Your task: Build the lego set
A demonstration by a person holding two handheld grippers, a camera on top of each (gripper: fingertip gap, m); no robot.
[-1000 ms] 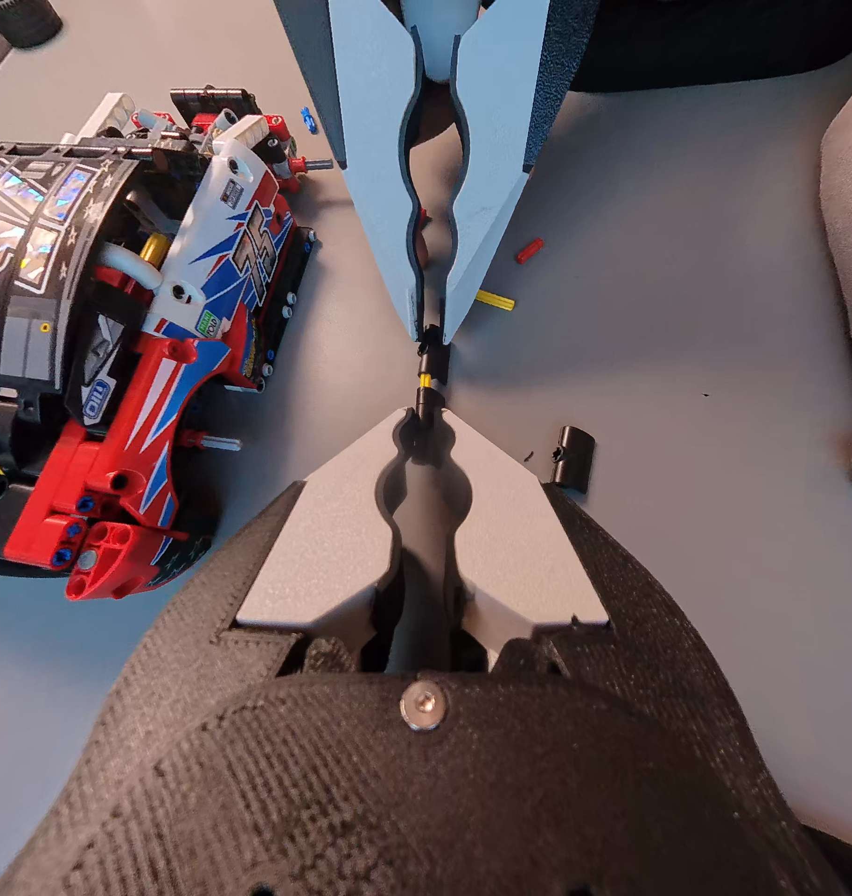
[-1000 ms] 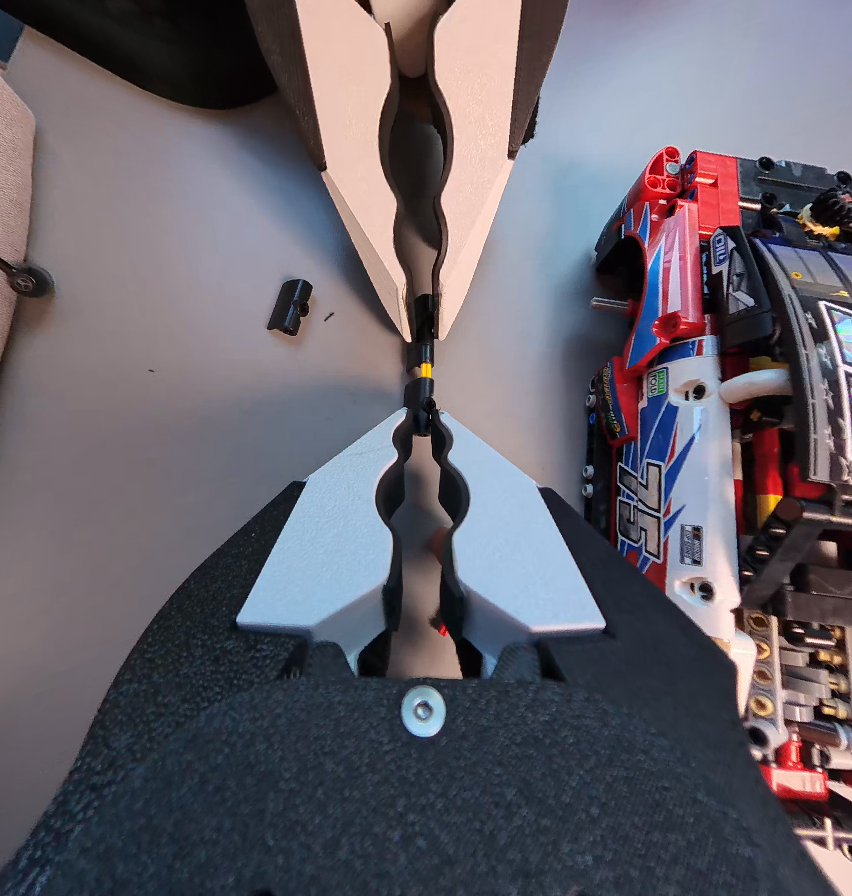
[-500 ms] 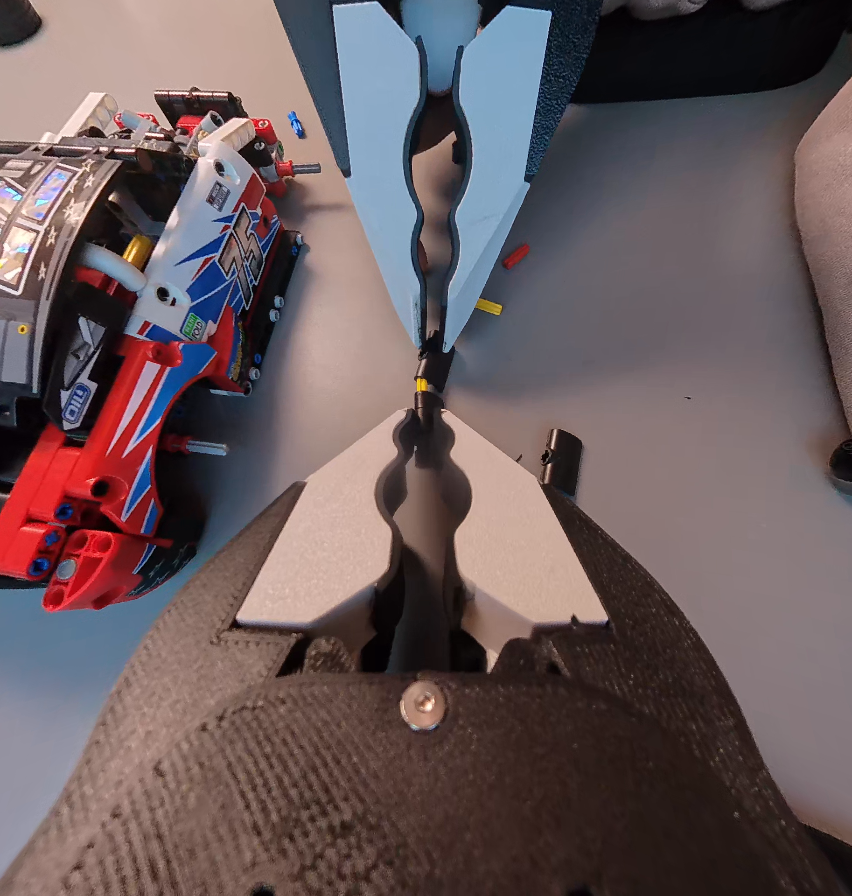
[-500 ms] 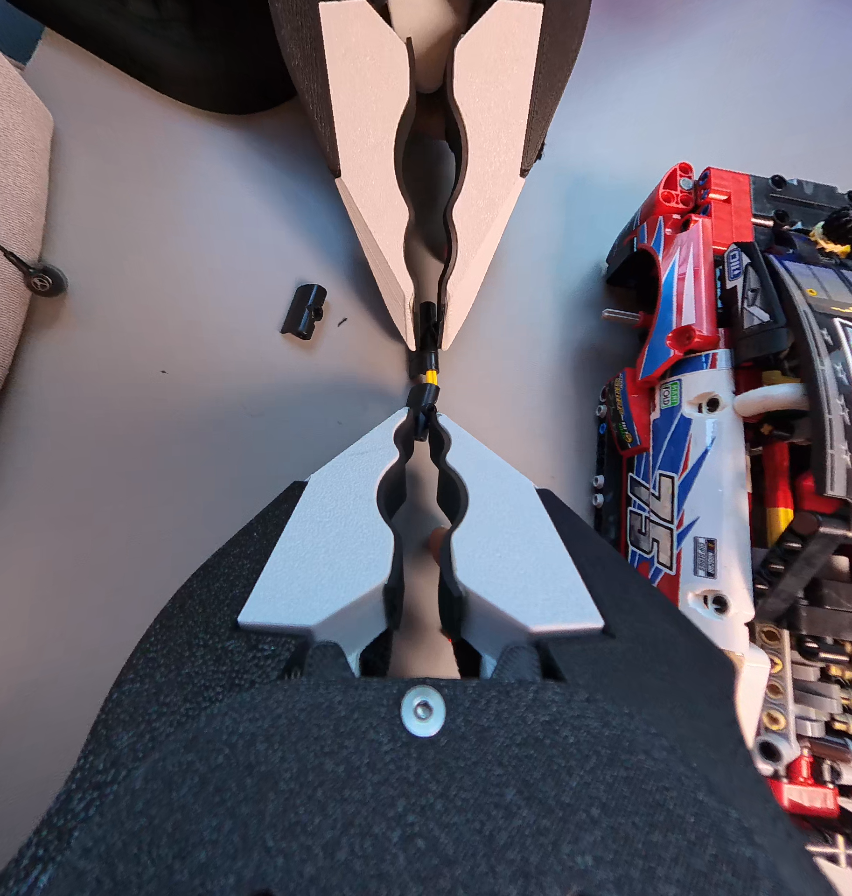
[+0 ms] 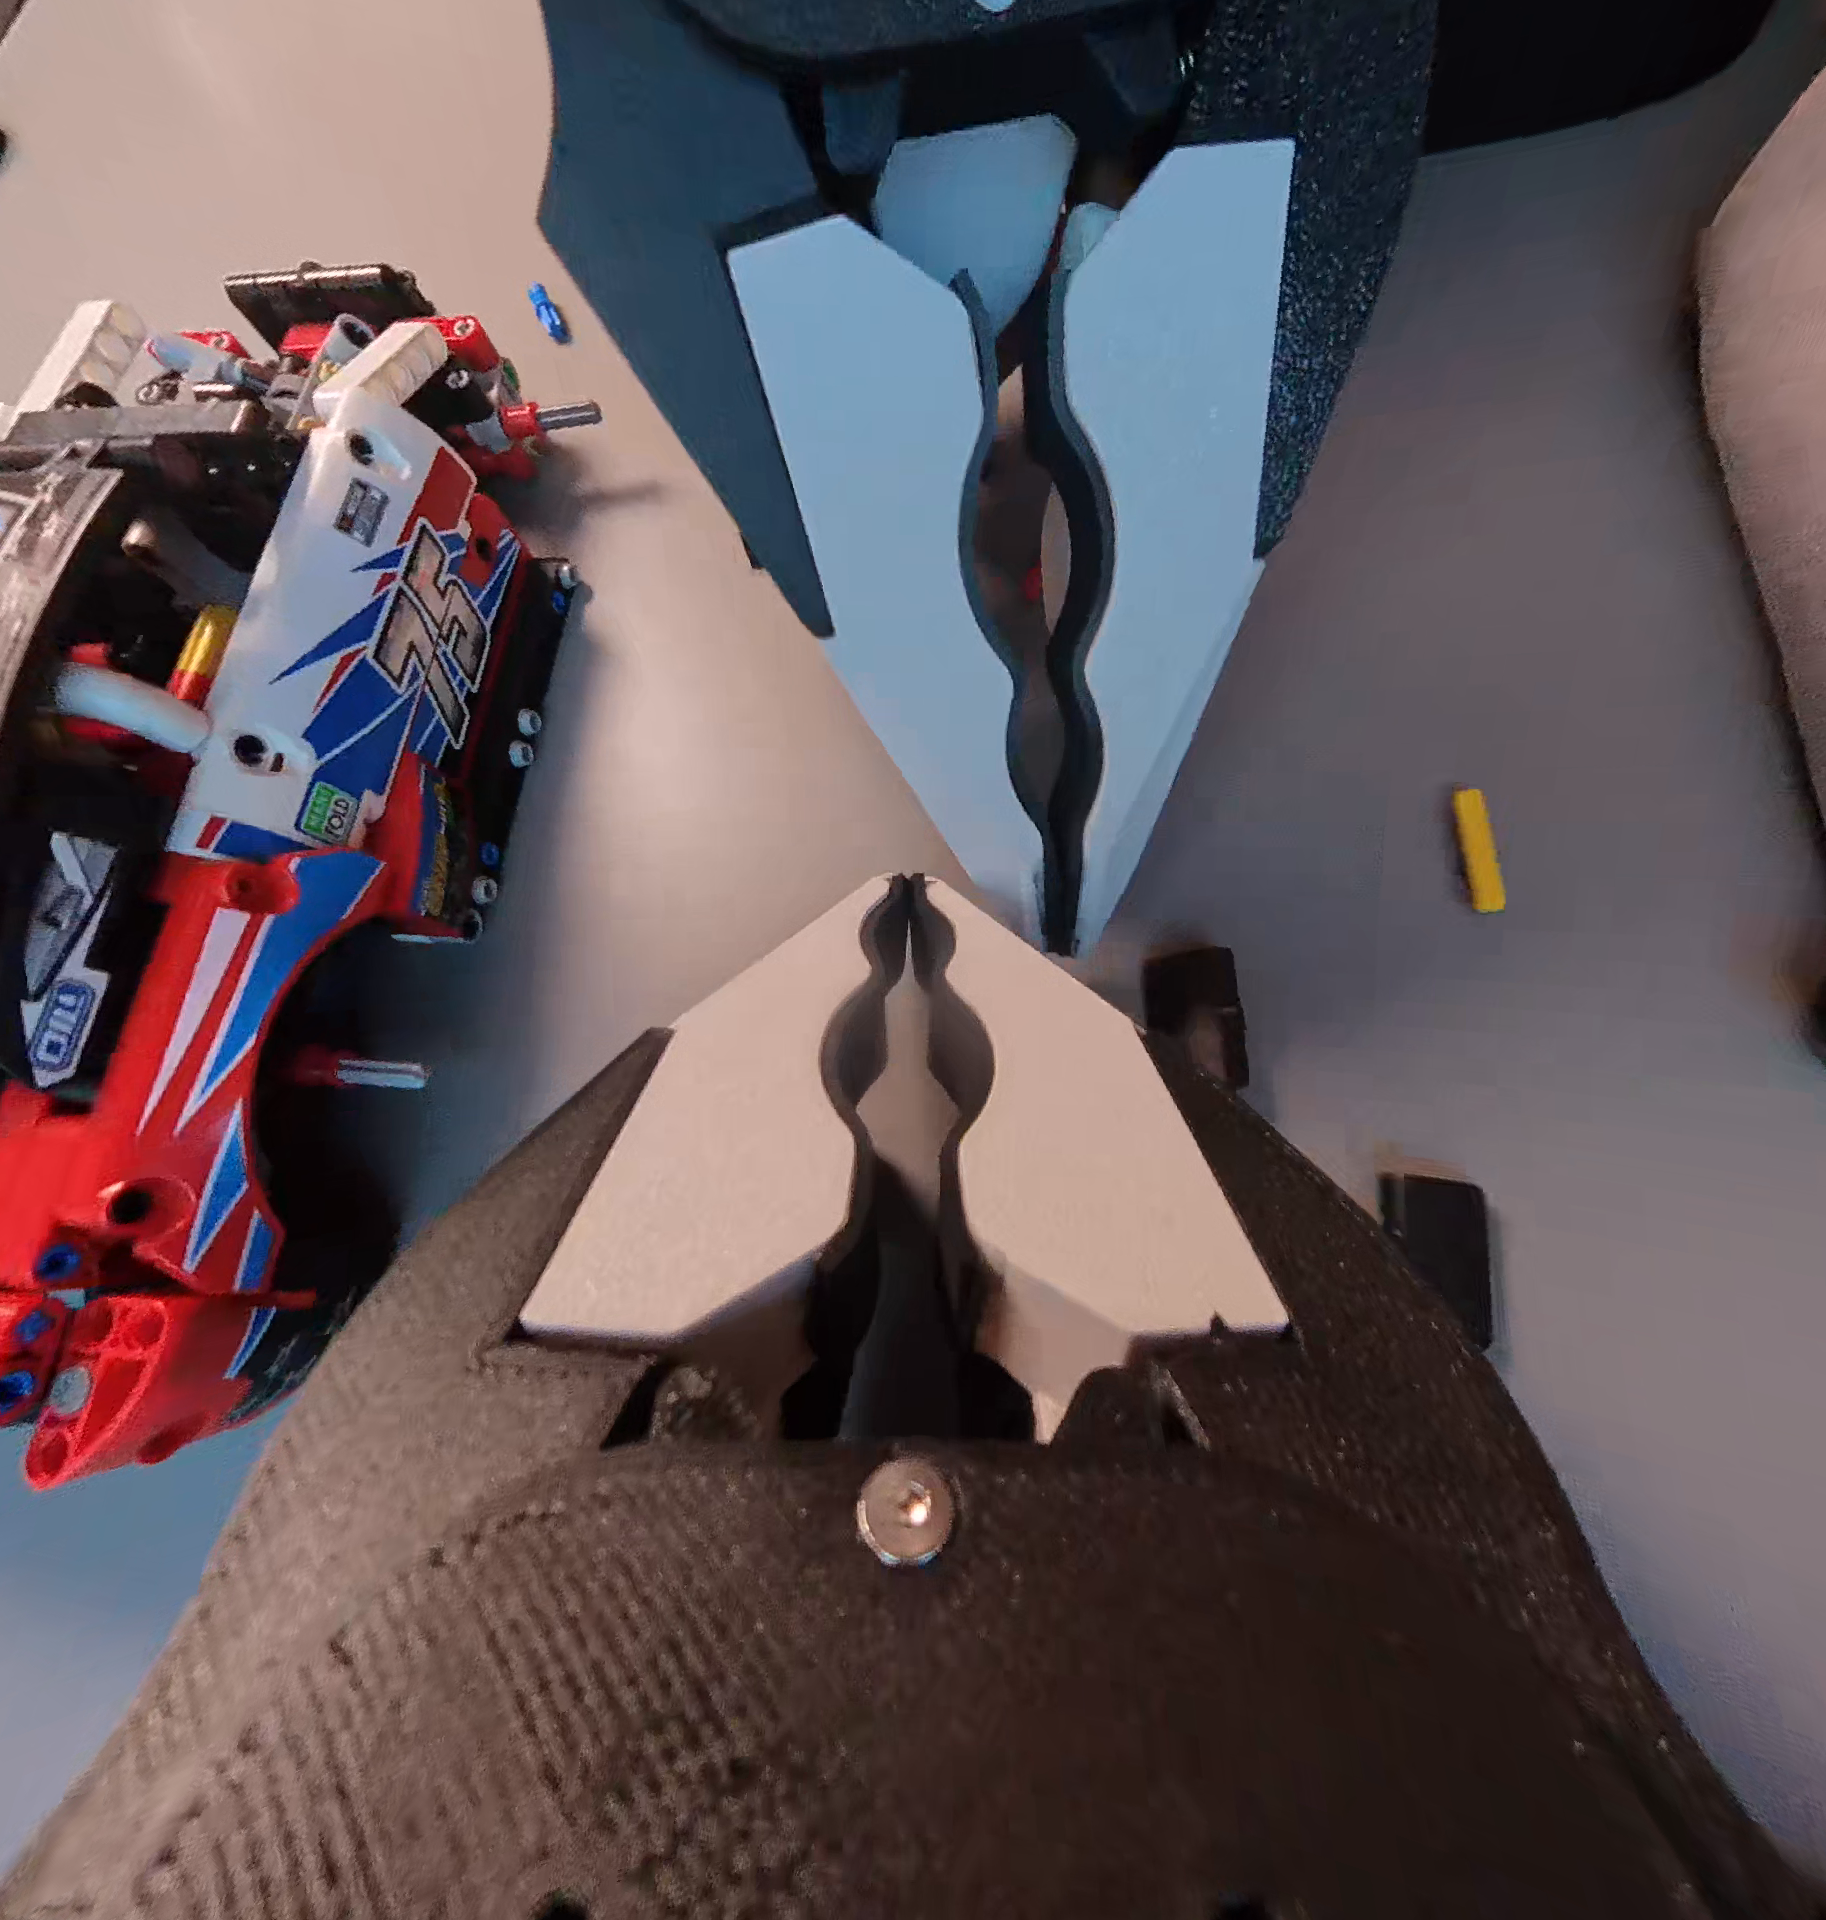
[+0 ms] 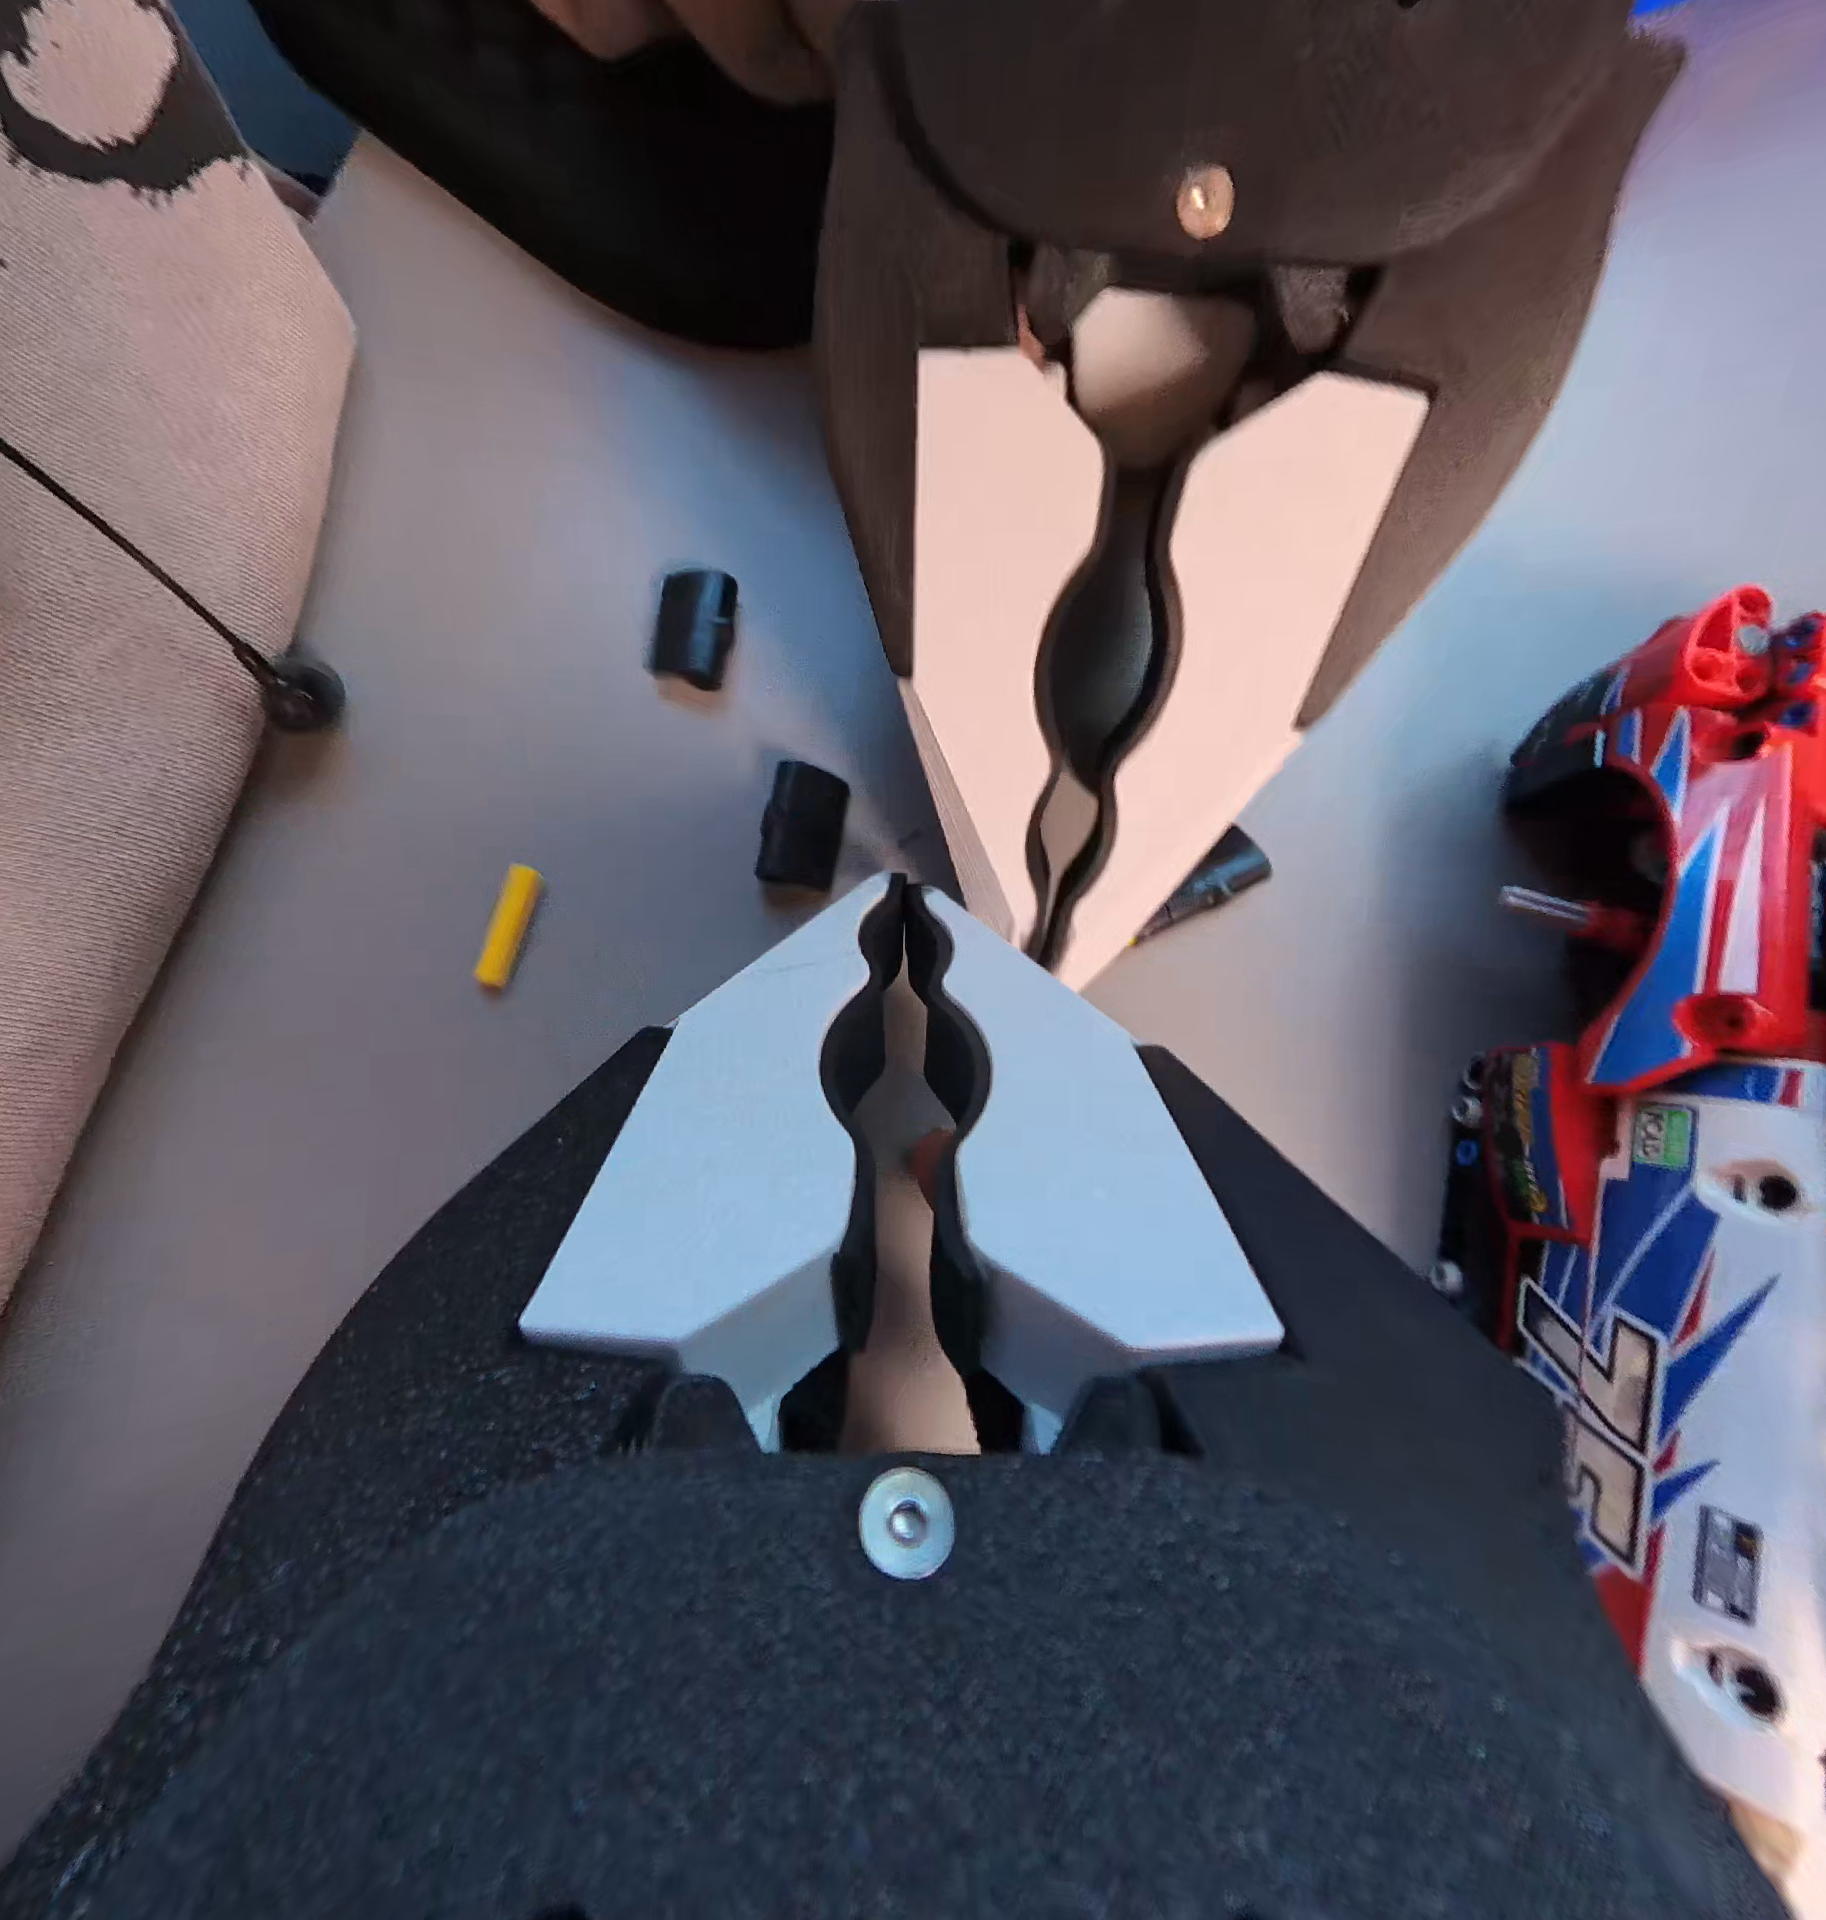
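Note:
The red, white and blue lego car (image 5: pixel 296 790) lies on the grey table, left in the left wrist view and at the right edge (image 6: pixel 1709 1195) in the right wrist view. My left gripper (image 5: pixel 909 883) is shut with nothing visible between its tips. My right gripper (image 6: pixel 904 883) is shut and looks empty too. The two point at each other with tips side by side, the right gripper (image 5: pixel 1060 935) just right of the left gripper (image 6: pixel 1044 945). A small black piece with a thin yellow-tipped axle (image 6: pixel 1215 868) lies on the table beside the left gripper's tip.
Two black connectors (image 6: pixel 803 836) (image 6: pixel 696 629) and a yellow pin (image 6: pixel 509 925) lie on the table; they also show in the left wrist view, connectors (image 5: pixel 1195 997) (image 5: pixel 1434 1247) and pin (image 5: pixel 1478 862). A blue pin (image 5: pixel 547 310) lies behind the car. A beige cushion (image 6: pixel 109 623) borders the table. The grippers are tip to tip, or close to it.
The black-and-yellow assembly both grippers pinched is gone from between the tips. Both now stand shut and empty, shifted sideways past each other. A second black connector lies on the table.

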